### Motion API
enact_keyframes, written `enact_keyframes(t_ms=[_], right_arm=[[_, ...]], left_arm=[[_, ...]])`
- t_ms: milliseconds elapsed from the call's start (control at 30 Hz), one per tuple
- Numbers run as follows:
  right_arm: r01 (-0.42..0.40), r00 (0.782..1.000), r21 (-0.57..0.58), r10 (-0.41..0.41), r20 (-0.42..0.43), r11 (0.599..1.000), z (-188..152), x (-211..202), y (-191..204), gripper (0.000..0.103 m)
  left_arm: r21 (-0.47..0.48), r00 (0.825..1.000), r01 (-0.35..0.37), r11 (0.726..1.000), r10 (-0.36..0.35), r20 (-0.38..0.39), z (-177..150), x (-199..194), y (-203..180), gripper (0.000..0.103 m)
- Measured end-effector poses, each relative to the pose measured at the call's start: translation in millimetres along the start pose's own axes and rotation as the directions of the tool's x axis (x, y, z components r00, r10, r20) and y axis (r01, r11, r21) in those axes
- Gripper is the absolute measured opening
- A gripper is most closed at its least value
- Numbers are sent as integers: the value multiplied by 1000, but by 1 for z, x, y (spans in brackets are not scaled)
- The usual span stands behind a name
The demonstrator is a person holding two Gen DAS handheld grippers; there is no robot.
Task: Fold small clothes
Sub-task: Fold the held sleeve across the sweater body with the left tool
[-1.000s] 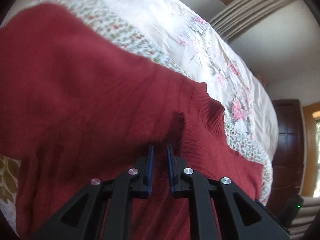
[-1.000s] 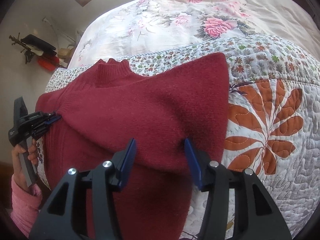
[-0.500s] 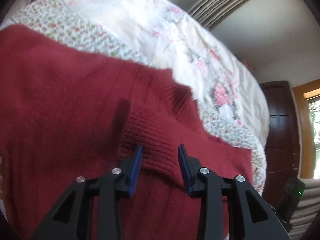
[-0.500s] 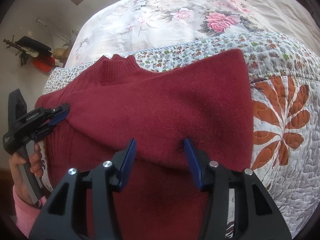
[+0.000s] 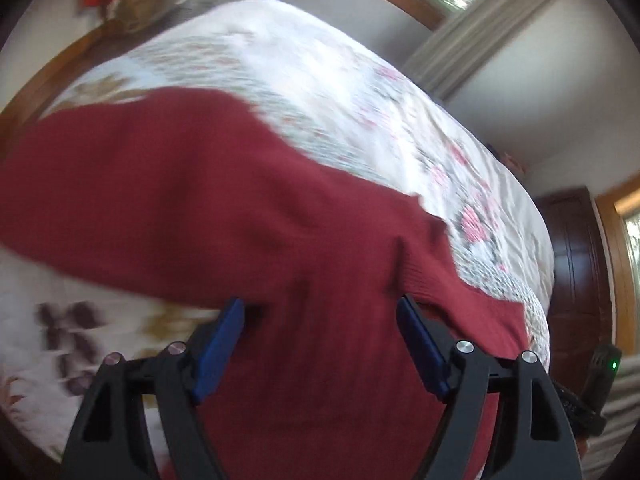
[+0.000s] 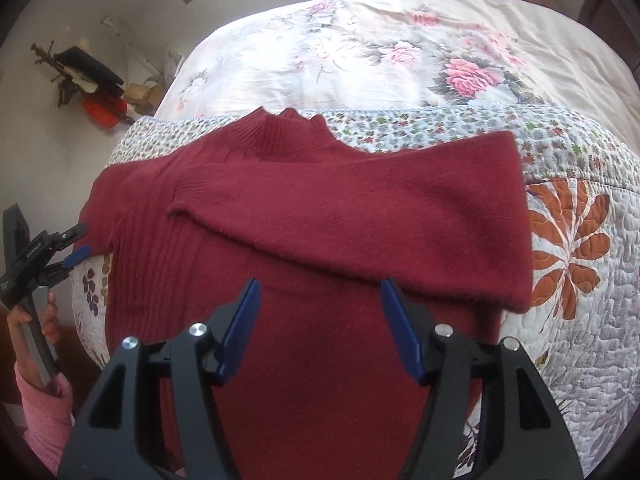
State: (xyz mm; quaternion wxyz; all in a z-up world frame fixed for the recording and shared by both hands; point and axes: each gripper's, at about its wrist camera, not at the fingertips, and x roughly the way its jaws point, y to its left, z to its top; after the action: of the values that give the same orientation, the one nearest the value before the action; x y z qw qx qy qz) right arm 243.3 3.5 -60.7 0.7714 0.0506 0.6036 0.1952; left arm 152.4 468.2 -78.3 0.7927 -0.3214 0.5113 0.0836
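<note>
A dark red knitted sweater point(image 6: 320, 216) lies flat on the bed, ribbed collar point(image 6: 288, 128) toward the far side, one sleeve point(image 6: 360, 220) folded across its chest. My right gripper point(image 6: 320, 312) hovers open over the sweater's lower body, nothing between its blue pads. In the right wrist view my left gripper point(image 6: 80, 244) is open at the sweater's left edge, held by a hand point(image 6: 36, 332) in a pink sleeve. The left wrist view is blurred: the left gripper point(image 5: 320, 320) stands wide open over the red sweater point(image 5: 200, 200), clear of the cloth.
The bed carries a quilt with orange leaf patterns point(image 6: 568, 248) and a rose-printed cover point(image 6: 400, 48) farther back. Clutter and a red object point(image 6: 104, 112) sit by the wall at far left. A dark wooden door point(image 5: 580, 260) stands at the right of the left wrist view.
My left gripper opened from shut to wide open, let go of the ribbed sweater edge and drew back to the left. The folded sleeve now lies flat. My right gripper stayed open and backed off slightly.
</note>
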Motion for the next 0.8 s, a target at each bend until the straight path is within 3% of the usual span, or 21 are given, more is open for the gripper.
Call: enact_keyframes(t_ms=[100,200,400,567,667,800], right_arm=[[10,1000,-12,-10,-23,1000,-2,7,11,62],[7,999,-23,-8,-35,1000,-3,14,21,62],[2,998,-46,-5,-56,999,-5,28,39,64],[11,998,-33,-13,-60,999,-4,32,41,64],[17,998,-30,-19,-61,999,-3,33,41,65],[23,997,-27,-24,-66,999,-4,36,41,65]], left_arm=[[-120,998,-49,992,54,35,5,-23,66,78],[-225,996,-54,973,69,61,7,-42,117,78],[-423,989,43,905,20,143,19,-53,195,76],[-518,981,133,845,-37,191,29,-42,228,74],[-520,975,137,843,-21,223,40,-41,240,73],[-569,969,150,808,-6,248,58,-34,267,69]])
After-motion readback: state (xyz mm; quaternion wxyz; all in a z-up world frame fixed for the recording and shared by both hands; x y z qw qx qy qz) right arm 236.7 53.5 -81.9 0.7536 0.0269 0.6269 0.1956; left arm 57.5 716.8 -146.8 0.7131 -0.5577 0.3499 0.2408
